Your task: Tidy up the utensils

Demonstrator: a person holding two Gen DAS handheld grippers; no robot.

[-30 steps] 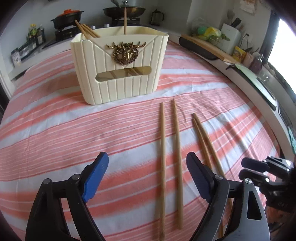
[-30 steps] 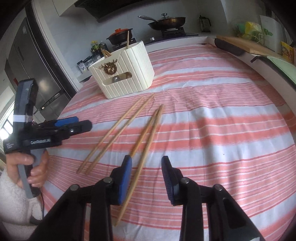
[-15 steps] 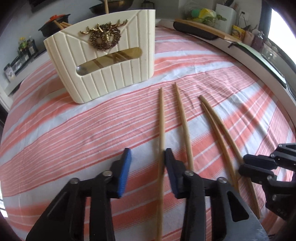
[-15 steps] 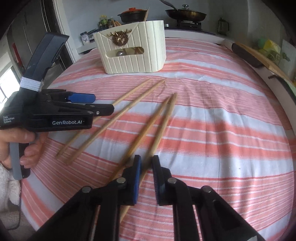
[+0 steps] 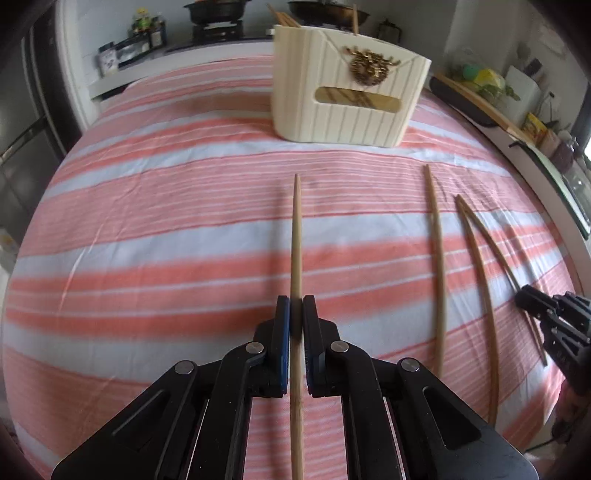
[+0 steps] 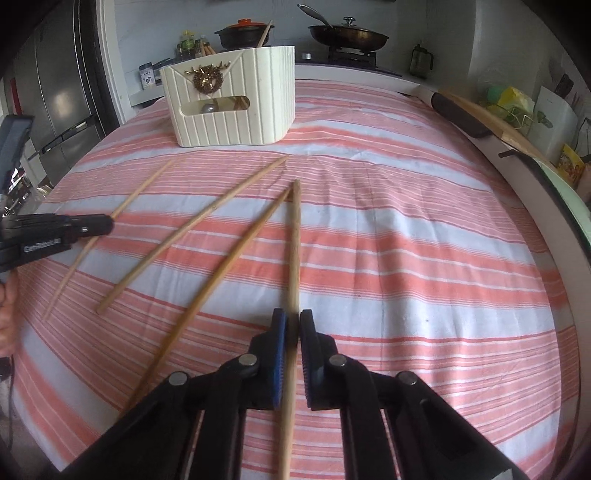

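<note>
My left gripper (image 5: 296,306) is shut on a wooden chopstick (image 5: 296,236) that points toward the cream utensil holder (image 5: 343,110) with a gold deer emblem; several chopsticks stand in the holder. Two more chopsticks (image 5: 437,258) lie to its right. My right gripper (image 6: 291,325) is shut on another chopstick (image 6: 294,251), with a loose chopstick (image 6: 229,266) just left of it and another (image 6: 192,229) further left. The holder (image 6: 236,110) stands beyond. The left gripper shows at the left edge of the right wrist view (image 6: 92,225), the right gripper at the right edge of the left wrist view (image 5: 532,301).
A pink and white striped cloth (image 6: 406,240) covers the round table. Behind are a stove with a pan (image 6: 347,35) and a pot (image 6: 243,35), a fridge (image 6: 62,99) at left, and a counter with a cutting board (image 6: 476,114) at right.
Both grippers closed, each on a chopstick. The left gripper went from wide open to shut; the views shifted as both hands moved, and the left one swung to the holder's left.
</note>
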